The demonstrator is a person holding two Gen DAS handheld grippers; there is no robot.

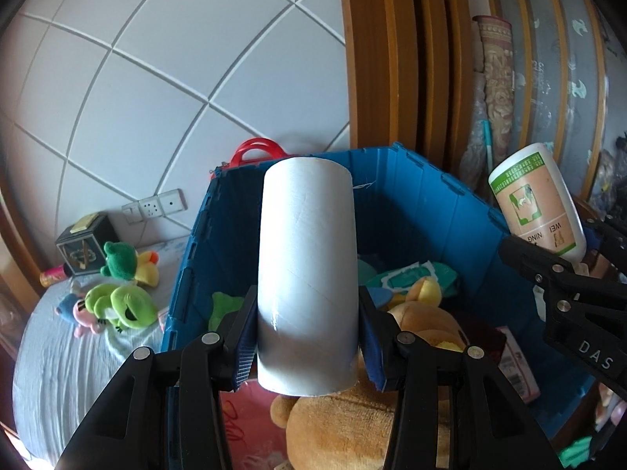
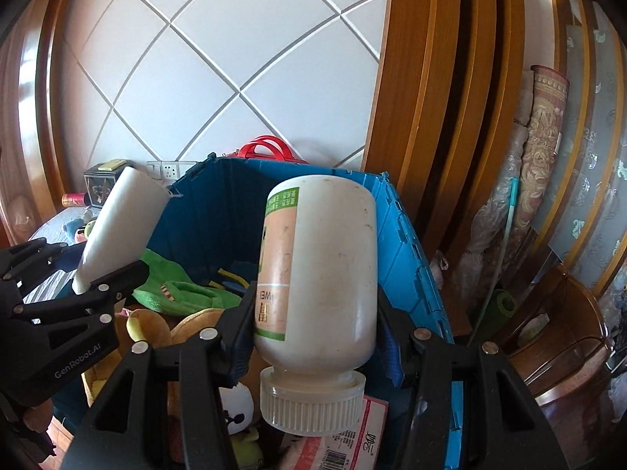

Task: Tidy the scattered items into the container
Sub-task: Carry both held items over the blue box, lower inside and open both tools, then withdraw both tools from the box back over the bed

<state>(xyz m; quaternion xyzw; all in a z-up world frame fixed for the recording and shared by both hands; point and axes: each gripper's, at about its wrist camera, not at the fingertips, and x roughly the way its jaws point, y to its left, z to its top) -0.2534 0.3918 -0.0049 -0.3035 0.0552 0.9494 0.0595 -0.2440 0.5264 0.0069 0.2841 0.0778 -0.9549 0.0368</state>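
Blue crate lies directly under and ahead of both tools, its open top facing up, already holding plush toys and packets. Left tool is closed on a grey cardboard tube whose long axis runs forward along the fingers, above the crate's left half; right tool is closed on a white plastic bottle, cap toward the camera, above the right half. Neither tool seems clearly nearer, so I judge each item needs only a release to drop inside, while green frog plush toys wait on the bed at the left.
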